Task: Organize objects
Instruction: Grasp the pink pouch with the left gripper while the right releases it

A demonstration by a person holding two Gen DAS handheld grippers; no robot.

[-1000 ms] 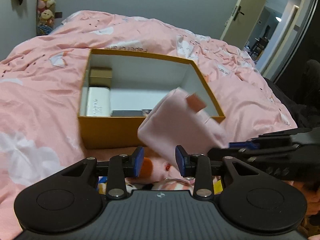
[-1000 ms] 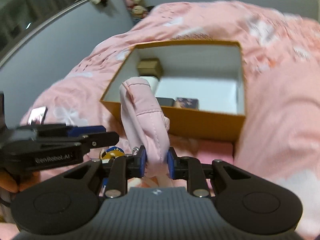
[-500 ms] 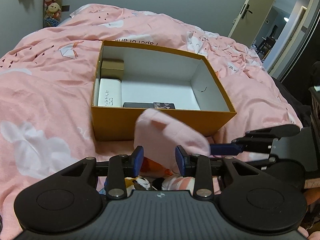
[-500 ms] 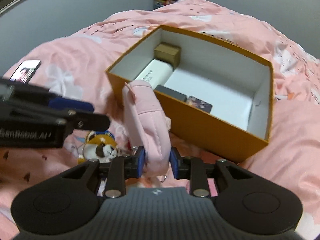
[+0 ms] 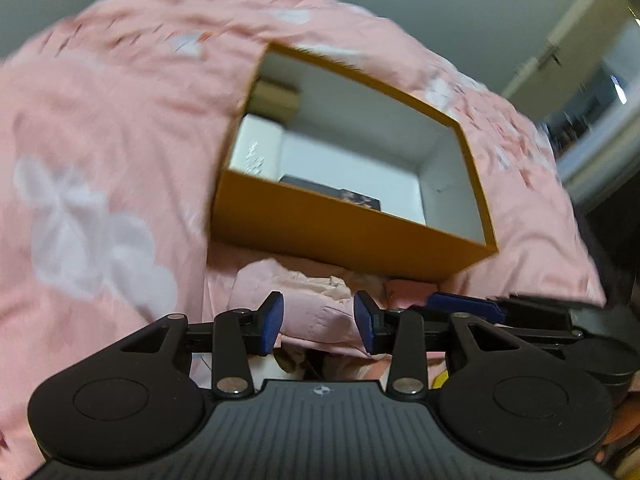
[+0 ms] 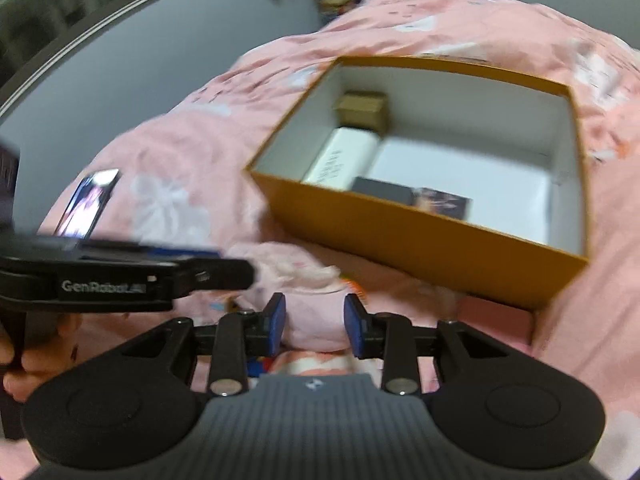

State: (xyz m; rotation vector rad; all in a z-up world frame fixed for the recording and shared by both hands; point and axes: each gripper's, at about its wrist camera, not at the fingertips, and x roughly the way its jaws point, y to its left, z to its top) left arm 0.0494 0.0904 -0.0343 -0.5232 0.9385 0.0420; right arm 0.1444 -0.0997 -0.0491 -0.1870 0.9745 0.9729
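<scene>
Pouch (image 6: 308,312) betw. R gripper (image 6: 314,325) fingers

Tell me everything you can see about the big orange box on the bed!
The orange box is an open cardboard-looking box with no lid on it, orange outside and white inside. It sits on the pink bedspread, just beyond the pink pouch. Inside, along one side, lie a small tan box at the far corner and a white box with blurred writing. Against the near wall lie a flat dark box and a picture card. The rest of the floor is bare. Neither gripper touches it.
</scene>
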